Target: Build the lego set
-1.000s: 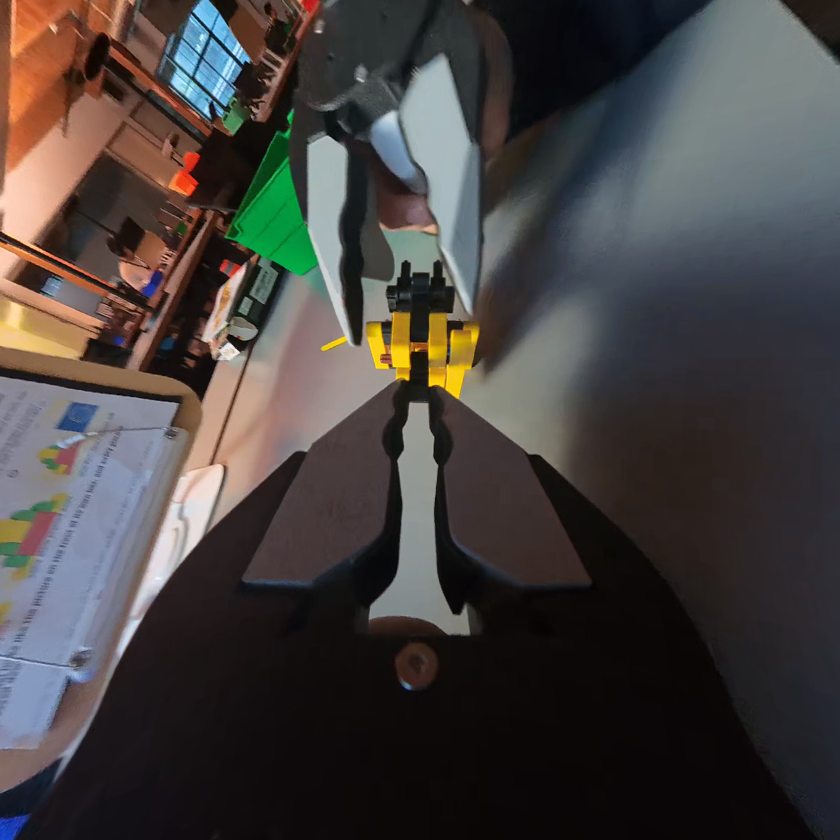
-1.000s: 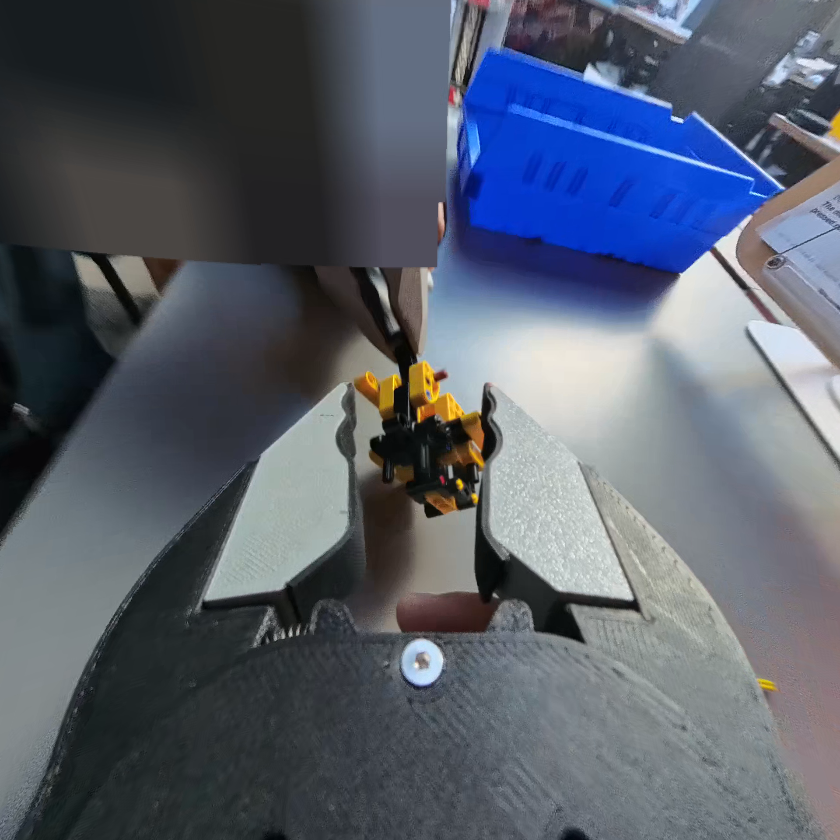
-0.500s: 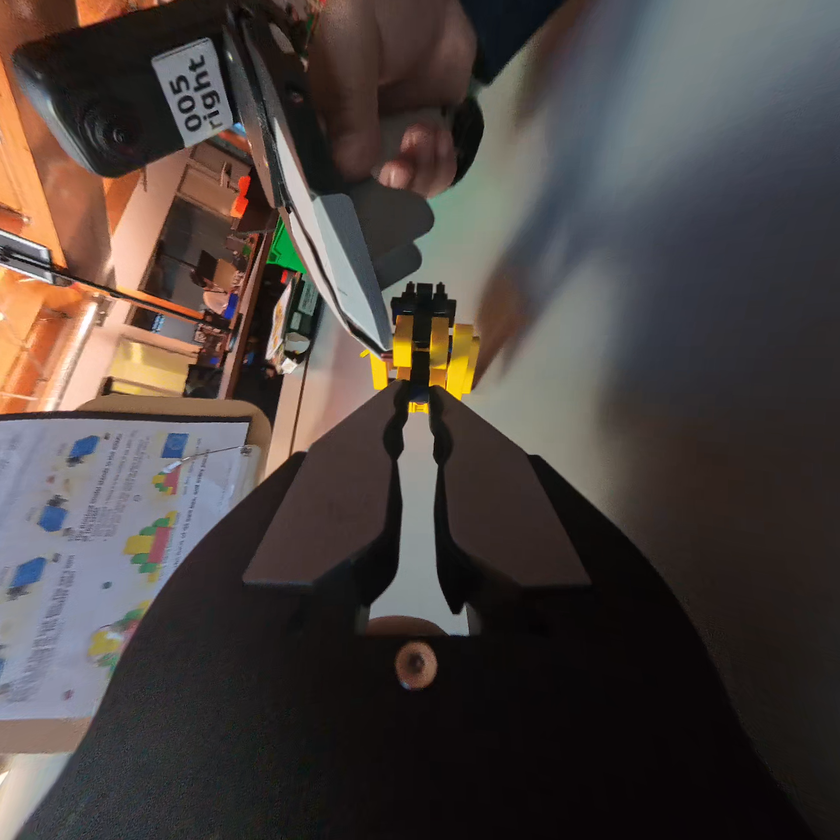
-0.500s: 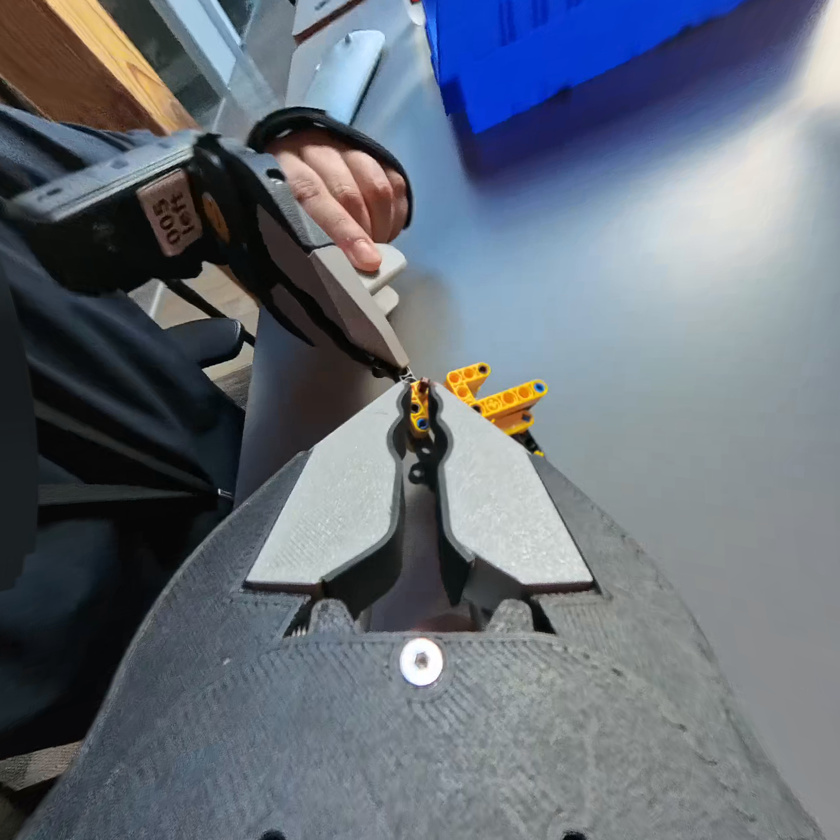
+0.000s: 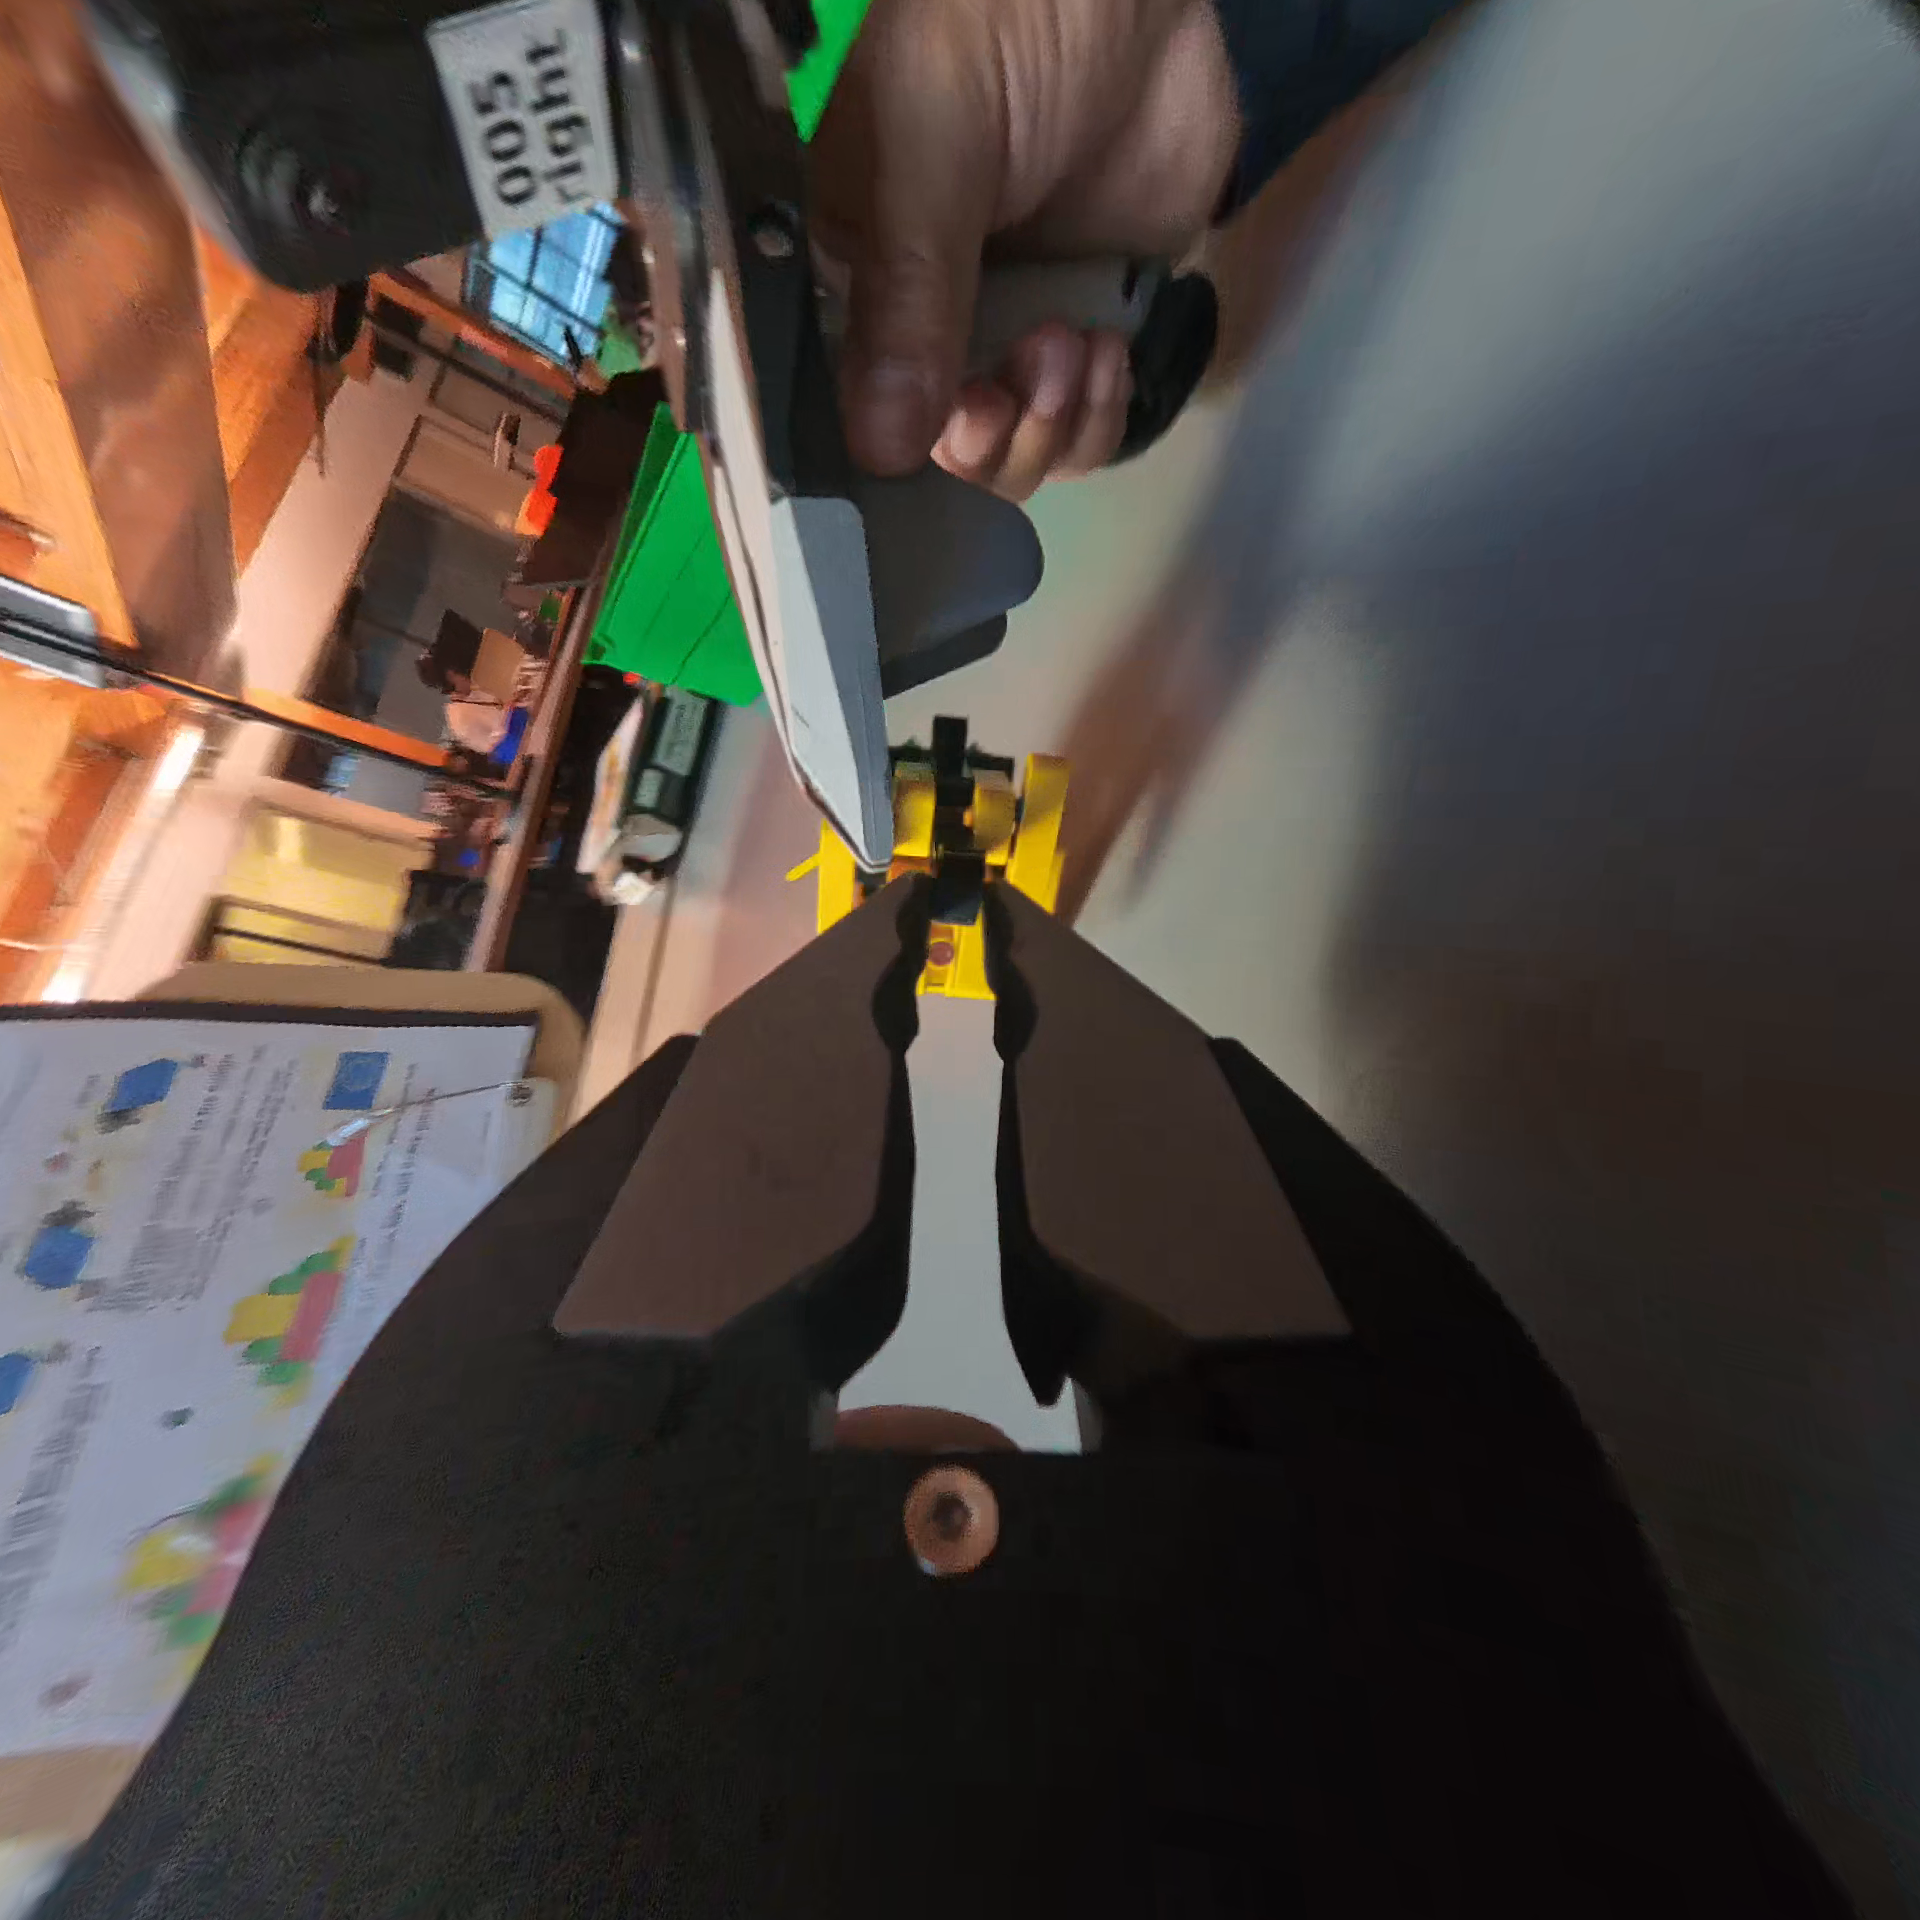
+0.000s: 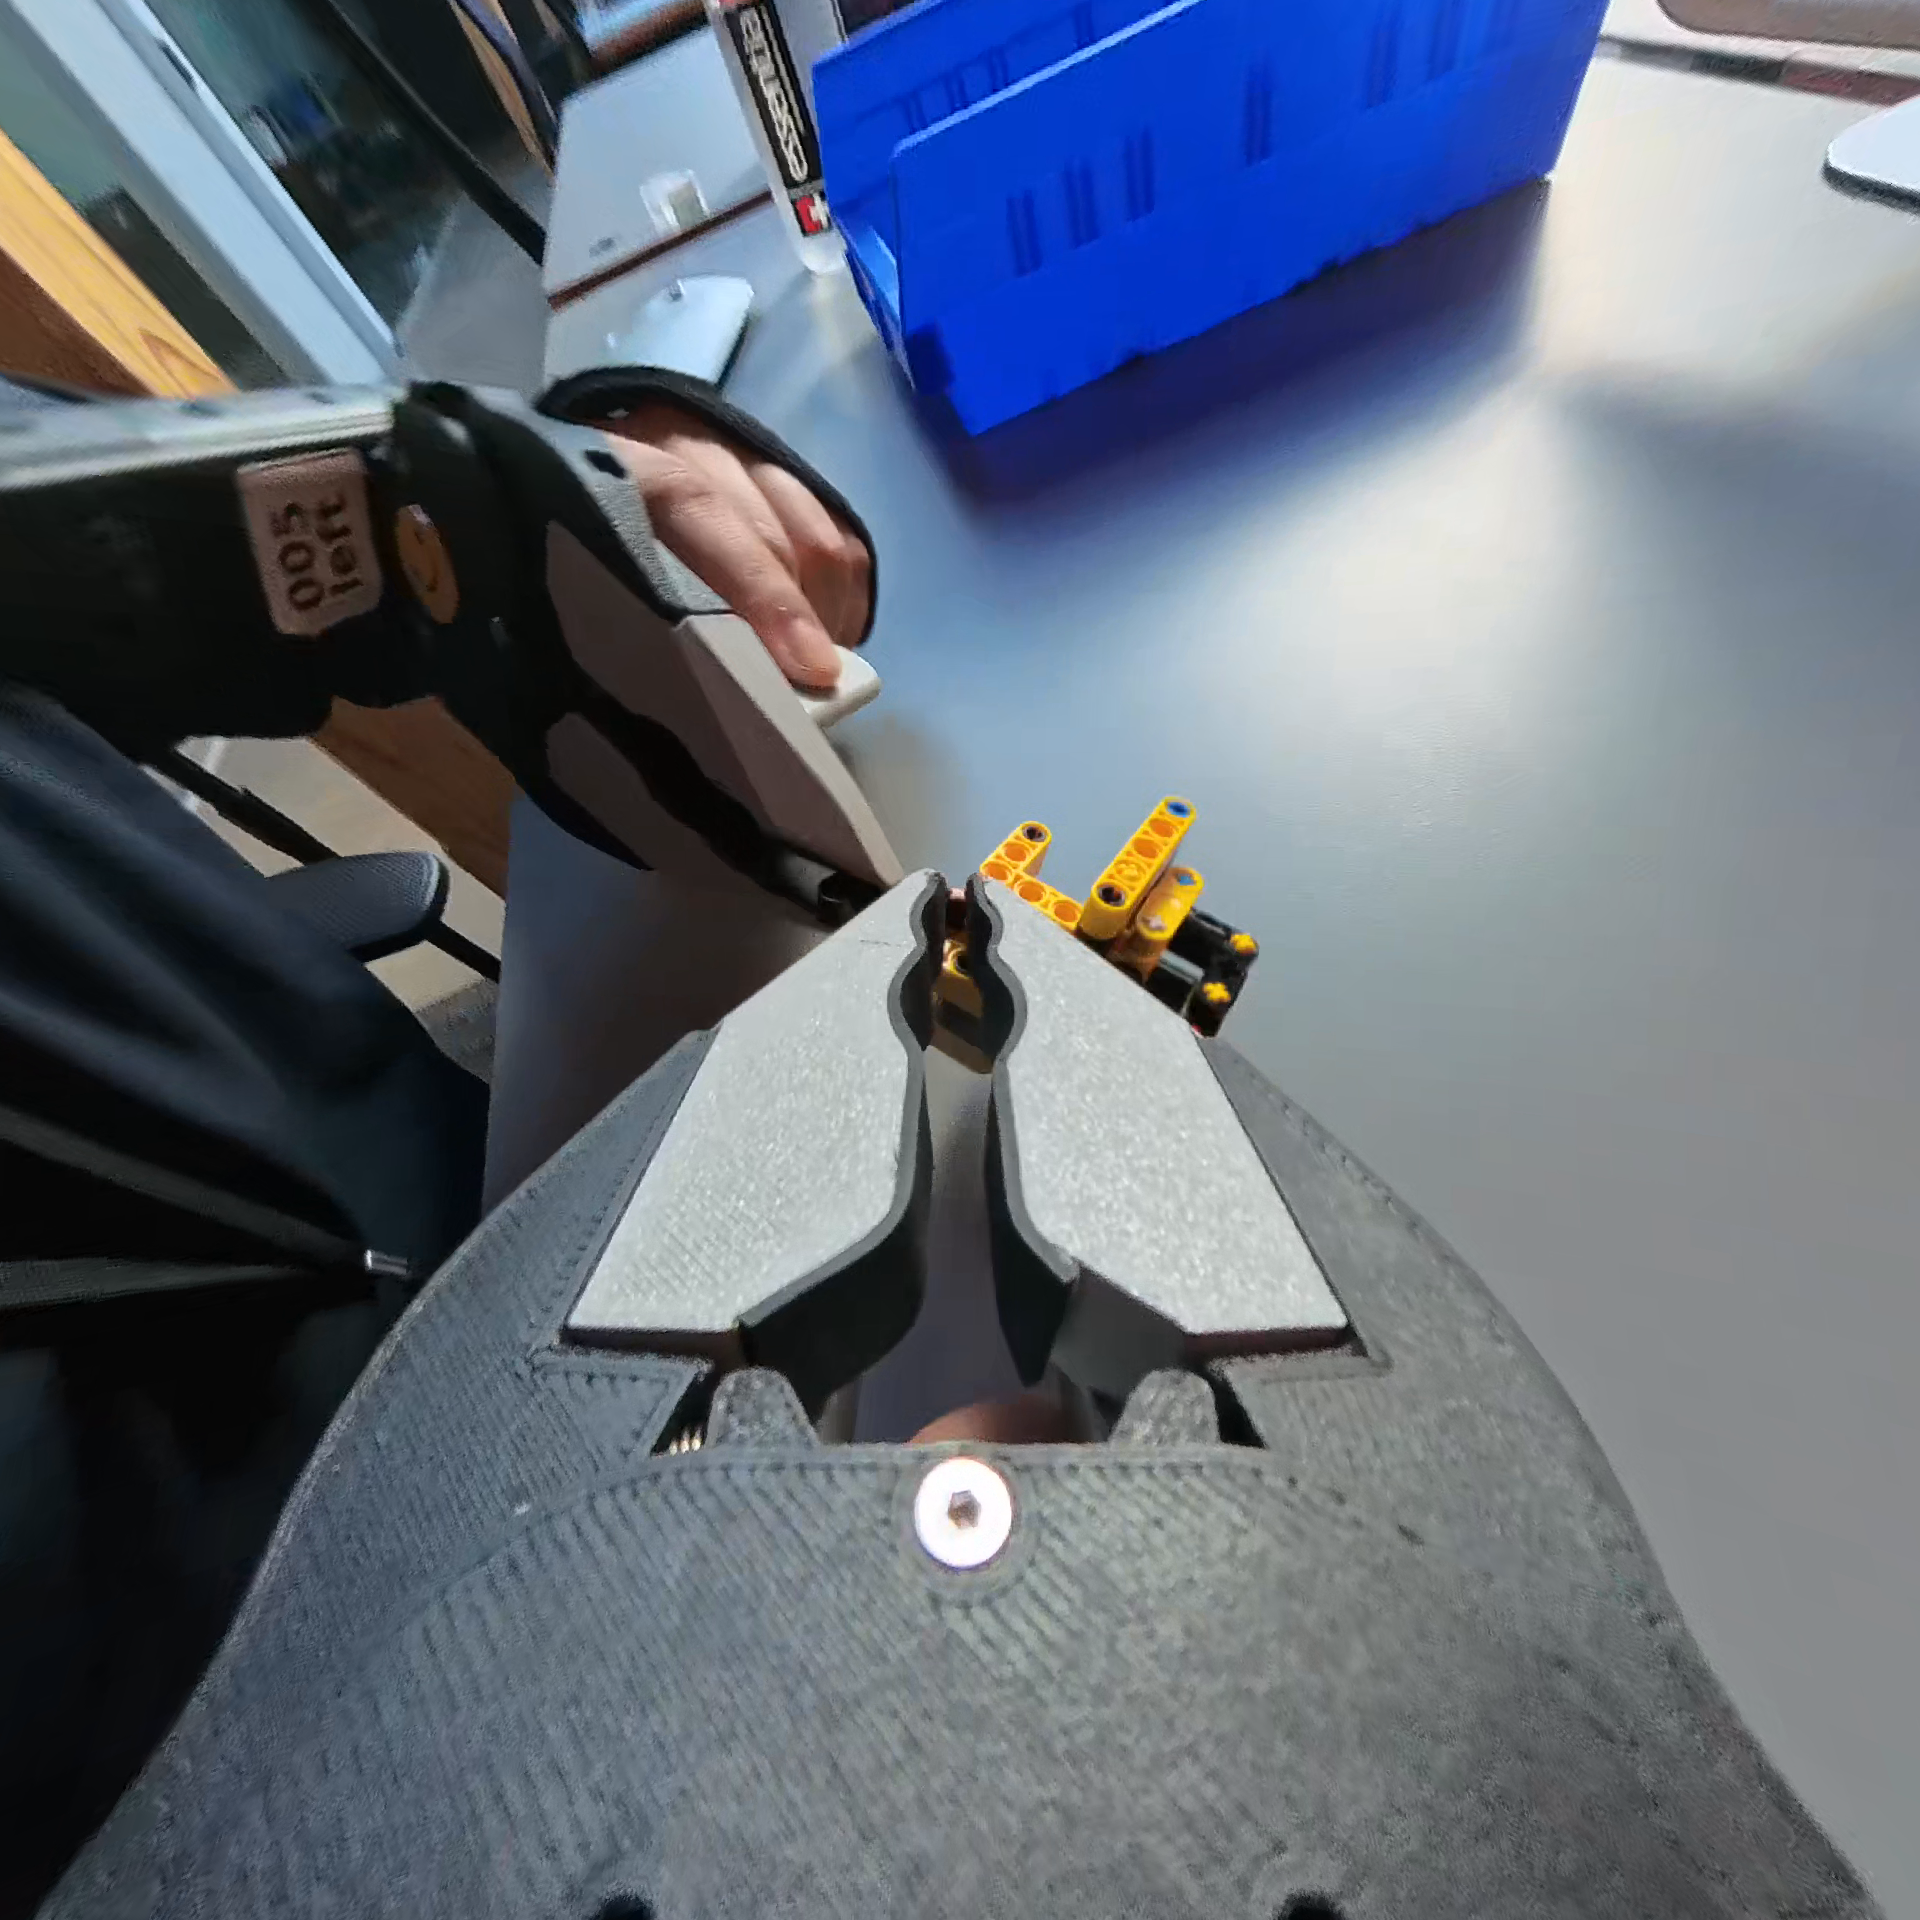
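two claws [image 5: 948, 902] [image 6: 956, 896] gripping yellow-black lego model [image 6: 1132, 914], labelled stickers on both

White sticker [image 5: 520, 135] with a printed number and a word sat on the camera body of the right gripper [image 5: 868, 831]. A tan sticker [image 6: 312, 561] of the same kind sat on the camera of the left gripper [image 6: 873, 883]. Printed instruction sheet [image 5: 208, 1299] on a clipboard [image 5: 551, 1029] carried text lines, coloured brick diagrams and a barcode, all too blurred to read. Bottle [image 6: 779, 125] behind the blue bin [image 6: 1195, 177] bore a vertical brand label in black, white and red. Nothing else legible.
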{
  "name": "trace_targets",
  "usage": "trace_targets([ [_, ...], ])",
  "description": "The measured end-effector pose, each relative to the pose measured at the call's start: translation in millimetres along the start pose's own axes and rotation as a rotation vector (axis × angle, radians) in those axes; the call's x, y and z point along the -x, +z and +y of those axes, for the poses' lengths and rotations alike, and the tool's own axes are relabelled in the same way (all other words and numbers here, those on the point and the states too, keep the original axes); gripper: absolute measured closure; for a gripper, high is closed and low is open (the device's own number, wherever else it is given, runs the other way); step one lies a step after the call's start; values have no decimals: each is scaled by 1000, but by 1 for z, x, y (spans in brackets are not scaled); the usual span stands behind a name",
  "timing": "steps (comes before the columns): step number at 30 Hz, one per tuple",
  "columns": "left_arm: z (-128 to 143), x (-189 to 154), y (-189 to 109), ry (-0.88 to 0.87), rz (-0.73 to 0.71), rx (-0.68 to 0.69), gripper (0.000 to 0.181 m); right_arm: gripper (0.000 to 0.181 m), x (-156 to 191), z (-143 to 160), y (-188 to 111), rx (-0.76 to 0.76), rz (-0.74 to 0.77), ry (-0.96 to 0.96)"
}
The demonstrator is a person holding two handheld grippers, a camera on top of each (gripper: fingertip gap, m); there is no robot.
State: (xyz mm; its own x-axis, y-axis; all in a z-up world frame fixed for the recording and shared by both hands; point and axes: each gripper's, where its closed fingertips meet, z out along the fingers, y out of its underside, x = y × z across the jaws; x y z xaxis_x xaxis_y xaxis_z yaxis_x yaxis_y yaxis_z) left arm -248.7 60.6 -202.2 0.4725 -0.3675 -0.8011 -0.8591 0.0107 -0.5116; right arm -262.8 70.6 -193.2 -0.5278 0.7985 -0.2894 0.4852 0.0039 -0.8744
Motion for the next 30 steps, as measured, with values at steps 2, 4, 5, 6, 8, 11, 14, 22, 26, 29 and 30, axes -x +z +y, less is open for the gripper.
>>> trace_targets([
  [2,3,-6,0,-167,128,-27,157,181,-2,3,-1,-25,-15,34],
  [4,14,-6,1,-380,239,-4,134,181,-5,4,-5,-44,-29,73],
  [5,21,-3,3,-476,259,11,125,181,-7,3,-7,-62,-29,94],
  [6,27,-2,7,-543,264,38,120,181,-8,2,-7,-79,-33,114],
  [8,30,-1,15,-504,223,85,127,181,-6,1,-5,-97,-52,154],
  [11,19,-1,26,-265,124,75,146,181,-6,-1,-4,-119,-71,191],
  [14,23,1,34,-117,62,111,145,181,-6,-2,-6,-134,-96,241],
  [22,29,8,45,74,23,171,149,181,-17,-6,-11,-173,-68,290],
  [26,28,18,45,123,-22,200,150,181,-25,-14,-17,-234,-47,327],
  [29,30,19,46,121,-34,216,149,181,-29,-16,-16,-243,-16,323],
  [30,30,18,46,109,-26,220,149,181,-30,-16,-15,-246,-12,331],
])
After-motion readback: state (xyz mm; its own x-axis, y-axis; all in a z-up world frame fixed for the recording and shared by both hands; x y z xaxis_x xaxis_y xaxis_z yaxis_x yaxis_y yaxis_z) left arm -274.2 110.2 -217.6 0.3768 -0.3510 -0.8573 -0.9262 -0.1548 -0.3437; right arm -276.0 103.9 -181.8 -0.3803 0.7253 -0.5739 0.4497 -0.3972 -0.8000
